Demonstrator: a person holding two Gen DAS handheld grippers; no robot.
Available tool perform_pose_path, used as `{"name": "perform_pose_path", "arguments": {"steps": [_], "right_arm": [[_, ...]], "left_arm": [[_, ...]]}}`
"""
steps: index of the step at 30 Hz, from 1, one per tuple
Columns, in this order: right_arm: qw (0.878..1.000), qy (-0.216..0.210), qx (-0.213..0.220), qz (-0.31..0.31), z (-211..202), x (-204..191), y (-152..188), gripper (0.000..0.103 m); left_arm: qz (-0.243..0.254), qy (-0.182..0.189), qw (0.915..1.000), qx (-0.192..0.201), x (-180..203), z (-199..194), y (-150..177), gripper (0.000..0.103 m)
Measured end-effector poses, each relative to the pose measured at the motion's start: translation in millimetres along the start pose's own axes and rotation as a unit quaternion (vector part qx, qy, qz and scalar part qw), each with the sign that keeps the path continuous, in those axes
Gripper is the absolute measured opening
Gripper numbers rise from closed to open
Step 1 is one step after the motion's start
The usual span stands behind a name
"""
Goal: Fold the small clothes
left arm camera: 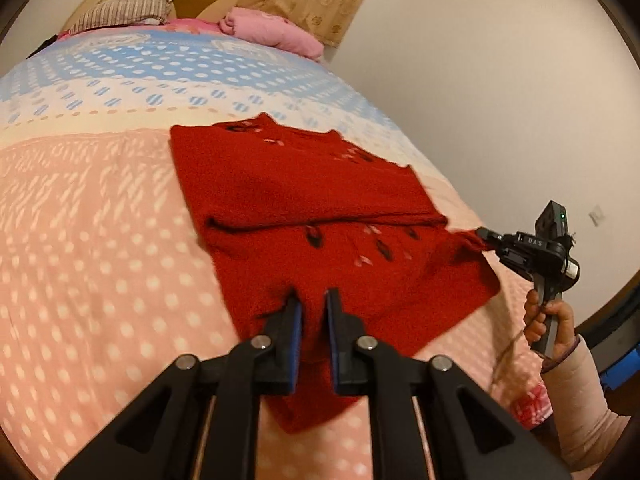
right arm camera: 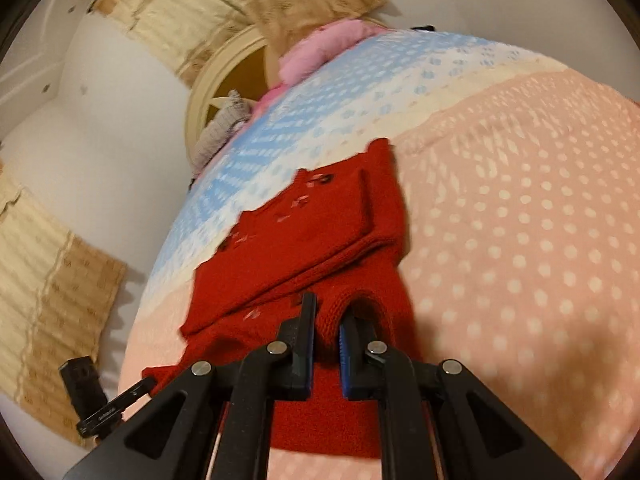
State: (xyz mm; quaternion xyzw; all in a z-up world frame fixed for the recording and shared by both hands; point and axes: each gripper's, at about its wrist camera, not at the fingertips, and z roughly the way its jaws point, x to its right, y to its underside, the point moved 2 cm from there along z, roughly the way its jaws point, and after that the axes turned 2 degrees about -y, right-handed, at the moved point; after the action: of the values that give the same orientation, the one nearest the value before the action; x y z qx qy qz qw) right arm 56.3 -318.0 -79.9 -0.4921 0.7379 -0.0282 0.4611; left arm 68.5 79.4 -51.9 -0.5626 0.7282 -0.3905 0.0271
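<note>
A small red knit sweater [left arm camera: 304, 196] with dark and pale flower marks lies on the bed, its sleeves folded across the body. My left gripper [left arm camera: 312, 300] is shut on the sweater's near hem, red fabric pinched between the blue pads. My right gripper [right arm camera: 328, 316] is shut on a rolled edge of the sweater [right arm camera: 320, 232] at its side corner. In the left wrist view the right gripper [left arm camera: 486, 238] shows at the sweater's right edge, pulling a corner up, held by a hand [left arm camera: 548, 320]. In the right wrist view the left gripper [right arm camera: 140, 388] shows at the lower left.
The bed cover [left arm camera: 100, 240] is pink with white dots near me and blue and white farther off. A pink blanket [left arm camera: 272, 32] and a striped pillow [left arm camera: 124, 10] lie by the headboard. A white wall [left arm camera: 480, 60] runs along the bed's right side.
</note>
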Motion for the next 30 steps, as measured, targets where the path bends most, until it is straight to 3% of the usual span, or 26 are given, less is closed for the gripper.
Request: {"name": "perform_pose_path", "arguments": {"steps": [2, 4, 6, 8, 10, 12, 18, 24, 28, 30], "right_arm": [[1.000, 0.012, -0.010, -0.001, 18, 4, 1, 0.009], [0.999, 0.026, -0.019, -0.006, 29, 7, 7, 0.010], [0.999, 0.027, -0.023, -0.006, 34, 12, 10, 0.013], [1.000, 0.026, -0.016, -0.005, 33, 14, 12, 0.022], [1.000, 0.023, -0.005, -0.009, 27, 12, 13, 0.050], [1.000, 0.011, 0.020, -0.021, 13, 3, 14, 0.066], [0.997, -0.002, 0.070, -0.026, -29, -9, 19, 0.066], [0.997, 0.005, 0.071, -0.020, -46, -3, 36, 0.066], [0.997, 0.003, 0.071, -0.001, -45, 2, 42, 0.066], [0.997, 0.003, 0.072, 0.003, -46, 1, 43, 0.066]], "left_arm": [[-0.004, -0.020, 0.9998, -0.002, -9, 0, -2, 0.031], [-0.001, -0.043, 0.9989, 0.019, -16, -8, -5, 0.055], [0.007, -0.050, 0.9977, 0.045, -21, -18, -6, 0.056], [0.021, -0.039, 0.9979, 0.048, -20, -20, -6, 0.056], [0.060, -0.034, 0.9965, 0.047, -10, -19, -3, 0.056], [0.117, -0.048, 0.9911, 0.042, 2, -13, 1, 0.056], [0.221, -0.042, 0.9742, -0.011, 5, -8, 23, 0.069], [0.207, -0.040, 0.9774, -0.005, -2, 10, 14, 0.073], [0.233, -0.040, 0.9715, -0.014, 11, 39, 5, 0.073], [0.229, -0.026, 0.9729, -0.021, 15, 47, 2, 0.073]]}}
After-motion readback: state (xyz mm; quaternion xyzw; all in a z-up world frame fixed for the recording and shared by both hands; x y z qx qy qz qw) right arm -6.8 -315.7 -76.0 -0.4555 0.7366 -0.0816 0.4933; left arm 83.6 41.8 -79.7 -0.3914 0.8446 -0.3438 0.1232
